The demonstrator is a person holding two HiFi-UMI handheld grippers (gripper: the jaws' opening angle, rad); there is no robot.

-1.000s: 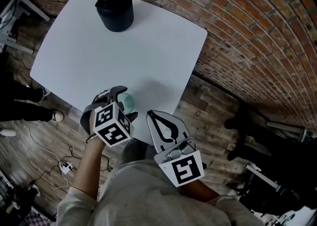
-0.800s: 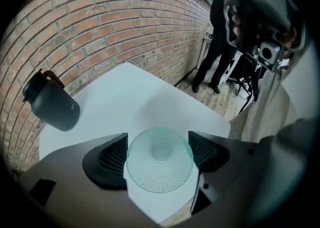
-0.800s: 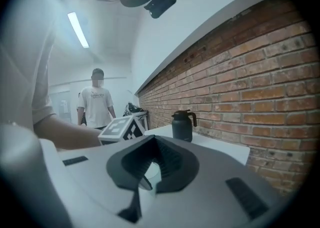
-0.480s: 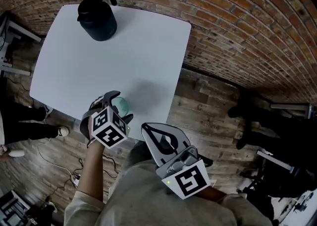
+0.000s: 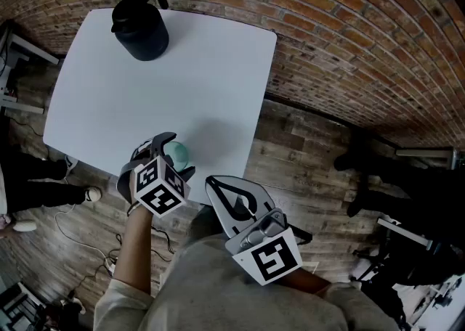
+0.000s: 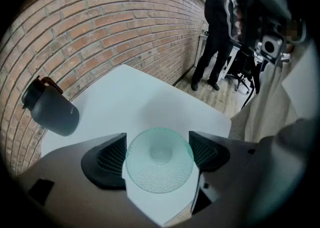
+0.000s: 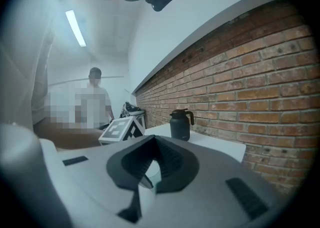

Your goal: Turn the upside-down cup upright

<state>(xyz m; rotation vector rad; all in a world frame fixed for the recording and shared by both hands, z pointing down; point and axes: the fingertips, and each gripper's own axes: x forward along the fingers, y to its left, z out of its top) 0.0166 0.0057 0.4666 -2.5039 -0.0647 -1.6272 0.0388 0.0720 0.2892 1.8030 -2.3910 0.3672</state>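
A pale green see-through cup (image 5: 179, 151) stands upside-down near the front edge of the white table (image 5: 145, 90), its base facing up. My left gripper (image 5: 174, 156) comes down over it from above. In the left gripper view the cup (image 6: 159, 164) fills the gap and both pads (image 6: 109, 161) touch its sides, so the left gripper (image 6: 159, 153) is shut on it. My right gripper (image 5: 218, 188) hovers off the table's front edge, to the right of the cup, shut and empty. In the right gripper view its jaws (image 7: 150, 166) meet with nothing between them.
A black kettle (image 5: 140, 28) with a handle stands at the table's far left corner, also seen as the kettle (image 7: 180, 124). A brick wall (image 5: 349, 46) runs behind the table. A person in dark clothes (image 6: 215, 37) stands beyond the table; cables lie on the wooden floor (image 5: 87, 242).
The head camera has swung, so the table sits higher and further left in view. My right gripper has drifted slightly. The left gripper stays around the cup.
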